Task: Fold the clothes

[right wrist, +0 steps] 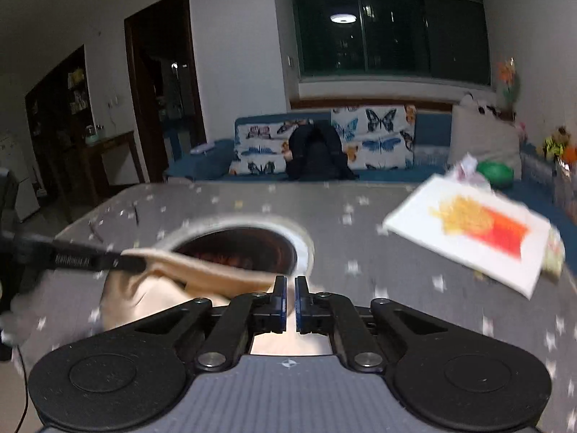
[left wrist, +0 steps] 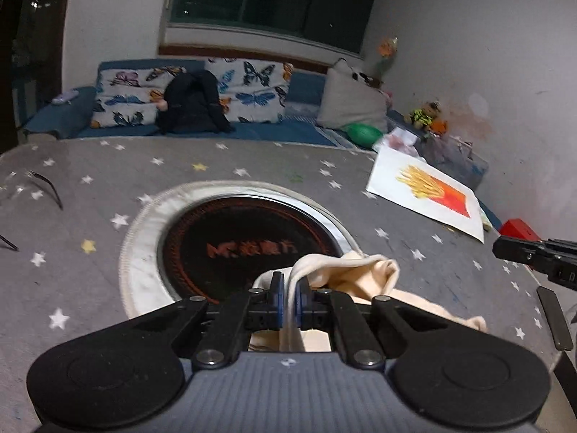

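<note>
Pinching a fold of the cream garment (left wrist: pixel 346 270), my left gripper (left wrist: pixel 290 288) has its jaws pressed tight on the cloth, which bunches up just to their right. On my right gripper (right wrist: pixel 290 290) the jaws are nearly together; the cloth's edge runs up to them from the left, but motion blur keeps me from telling whether it is caught between them. The garment hangs between the two grippers, just above the near part of the star-patterned desk (left wrist: pixel 90 187), partly over the round dark hotplate (left wrist: pixel 234 245) set in its middle. Far right on the desk lies a fries picture (left wrist: pixel 429 195). Beyond the desk stands a butterfly-print sofa (left wrist: pixel 252 90)
</note>
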`<state>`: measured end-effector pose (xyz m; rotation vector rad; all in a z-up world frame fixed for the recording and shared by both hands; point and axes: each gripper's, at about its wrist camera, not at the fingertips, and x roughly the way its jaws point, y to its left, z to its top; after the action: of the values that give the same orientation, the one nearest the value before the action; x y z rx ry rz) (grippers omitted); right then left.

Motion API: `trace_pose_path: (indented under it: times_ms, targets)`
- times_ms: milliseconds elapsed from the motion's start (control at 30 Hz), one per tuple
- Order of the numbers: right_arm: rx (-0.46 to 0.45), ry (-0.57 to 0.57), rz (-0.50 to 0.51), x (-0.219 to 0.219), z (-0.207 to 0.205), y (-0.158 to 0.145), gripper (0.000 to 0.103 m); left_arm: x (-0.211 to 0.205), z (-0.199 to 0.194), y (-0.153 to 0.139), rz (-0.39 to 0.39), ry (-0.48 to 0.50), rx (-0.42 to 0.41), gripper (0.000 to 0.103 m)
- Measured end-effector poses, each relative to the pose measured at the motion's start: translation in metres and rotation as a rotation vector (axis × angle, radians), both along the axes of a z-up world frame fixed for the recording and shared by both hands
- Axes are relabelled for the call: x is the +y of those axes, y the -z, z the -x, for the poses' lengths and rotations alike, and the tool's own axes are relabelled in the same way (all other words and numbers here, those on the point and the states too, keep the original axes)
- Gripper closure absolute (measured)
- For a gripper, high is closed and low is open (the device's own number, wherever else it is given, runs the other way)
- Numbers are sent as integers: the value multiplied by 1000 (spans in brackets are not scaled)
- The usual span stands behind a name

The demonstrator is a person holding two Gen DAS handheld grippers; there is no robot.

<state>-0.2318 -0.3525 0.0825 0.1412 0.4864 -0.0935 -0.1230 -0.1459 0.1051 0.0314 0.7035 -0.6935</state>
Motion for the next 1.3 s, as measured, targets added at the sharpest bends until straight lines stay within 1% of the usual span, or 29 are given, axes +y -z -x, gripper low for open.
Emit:
trace_pose_path:
  times_ms: [67, 133, 200, 267, 300, 333, 400, 433, 500, 533, 567, 600, 633, 700, 767, 800, 833, 933, 967, 1000, 1033, 1067, 1100, 1133, 1167, 1300]
  targets:
    - [35, -40, -6, 9, -6, 3, 93, 9, -2, 5, 0, -15, 20, 98]
    - [76, -87, -11, 22, -9, 14, 74, 18, -5, 11, -4, -39, 45, 98]
    - [131, -136, -19, 38, -14, 29, 67, 28, -5, 17, 1, -56, 69, 98]
    - [191, -185, -33, 54, -20, 44, 65, 38, -3, 20, 3, -69, 80, 98]
    - [214, -216, -25, 63, -20, 50, 61, 44, -2, 21, 3, -74, 81, 98]
    - [237, -248, -14, 72, -19, 54, 60, 49, -1, 22, 2, -77, 80, 99]
    - [265, -278, 69, 87, -15, 62, 60, 59, 2, 23, -6, -87, 72, 99]
    - [278, -285, 123, 94, -13, 66, 61, 63, 2, 24, -10, -96, 70, 99]
    - [313, -285, 179, 99, -12, 76, 62, 73, 2, 26, -10, -111, 77, 100]
    - [339, -290, 176, 100, -10, 81, 70, 77, 2, 27, -11, -118, 78, 100]
    - [344, -289, 193, 101, -8, 84, 73, 80, 2, 28, -13, -121, 75, 100]
    - [346, -287, 215, 102, -6, 86, 79, 82, 2, 28, -14, -121, 70, 99]
    - [342, -279, 216, 100, -4, 85, 84, 82, 2, 27, -10, -115, 66, 97]
    - [333, -258, 199, 95, -1, 83, 94, 79, 4, 24, -3, -90, 53, 86]
    - [313, -229, 196, 90, 1, 78, 98, 70, 7, 22, -6, -49, 19, 54]
    - [304, -217, 196, 88, 2, 75, 98, 64, 8, 21, -11, -32, 2, 50]
    - [294, -205, 196, 86, 3, 71, 98, 57, 8, 22, -20, -15, -9, 49]
    - [271, -182, 211, 84, 6, 63, 99, 34, 2, 28, -46, 26, -5, 50]
    - [263, -176, 218, 82, 8, 60, 99, 28, -2, 31, -59, 34, -3, 52]
    - [255, -173, 230, 81, 6, 56, 99, 20, -6, 35, -77, 40, 1, 57]
    - [247, -170, 243, 79, 5, 53, 99, 14, -10, 37, -91, 45, 6, 74]
    - [239, -167, 255, 78, 3, 50, 99, 10, -13, 38, -96, 51, 11, 82]
    - [229, -163, 269, 76, 1, 46, 99, 7, -16, 39, -100, 57, 16, 84]
    - [219, -159, 284, 74, -2, 41, 99, 4, -18, 39, -103, 62, 14, 89]
    - [207, -155, 304, 72, -5, 36, 99, 3, -20, 36, -103, 65, 5, 92]
    - [154, -134, 388, 66, -20, 18, 101, 4, -30, 24, -93, 56, -15, 93]
